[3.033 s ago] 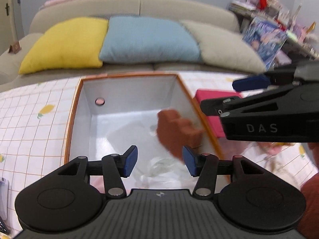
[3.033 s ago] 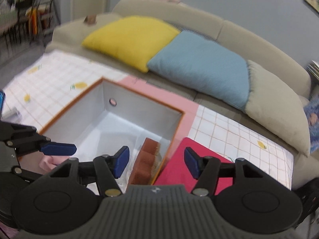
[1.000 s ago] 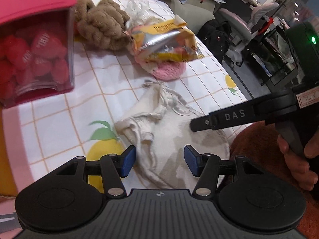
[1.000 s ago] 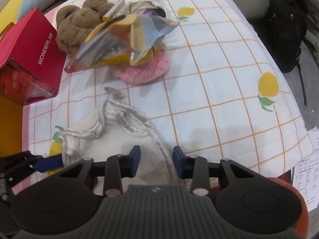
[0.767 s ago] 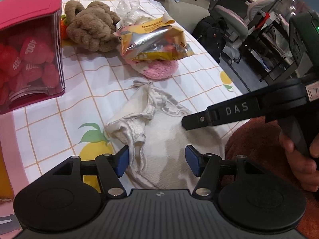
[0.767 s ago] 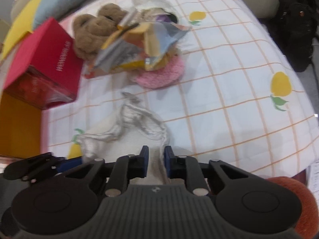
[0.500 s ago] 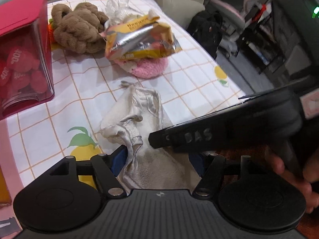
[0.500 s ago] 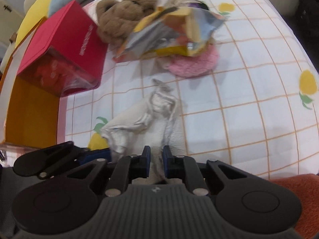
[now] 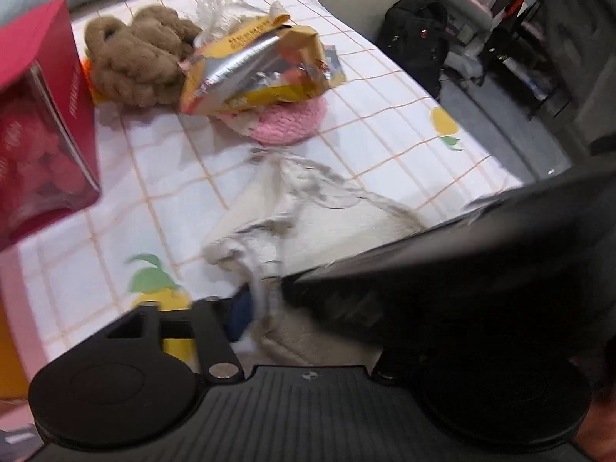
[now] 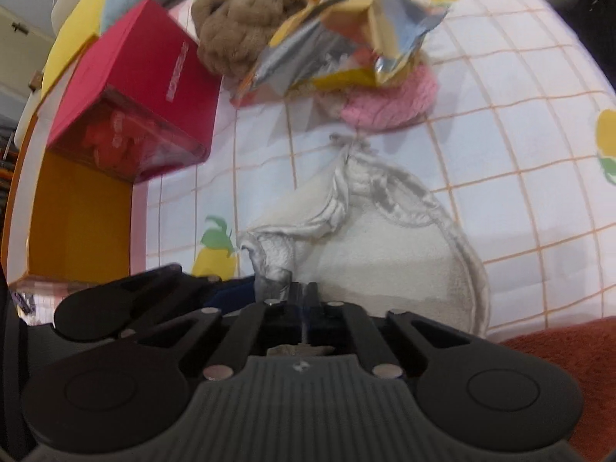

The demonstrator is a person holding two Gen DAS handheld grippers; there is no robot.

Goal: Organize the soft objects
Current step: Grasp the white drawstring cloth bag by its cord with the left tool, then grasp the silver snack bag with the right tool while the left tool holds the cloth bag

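A crumpled white cloth (image 9: 327,223) lies on the chequered tablecloth (image 9: 385,115) close in front of both grippers. My right gripper (image 10: 304,292) is shut on the cloth's (image 10: 385,261) near edge, with fabric pinched between its pads. My left gripper (image 9: 300,308) is at the cloth's left fold and its jaws are closing with the fold between them. Its left blue pad (image 9: 238,312) is beside the fabric, and its right finger is hidden behind the right gripper's black body (image 9: 442,281). That blue pad (image 10: 231,294) also shows in the right wrist view.
Behind the cloth lie a pink knitted round (image 9: 292,123), a yellow-and-silver snack bag (image 9: 261,73) and a brown plush toy (image 9: 138,61). A red box with a clear side (image 9: 38,115) stands left, beside an orange-walled box (image 10: 77,215). Rust-coloured fabric (image 10: 558,346) is at the table's near-right edge.
My right gripper's jaws have come together on the cloth's near edge, and its body has swung across the left wrist view. The left gripper has slid in to the cloth's left fold.
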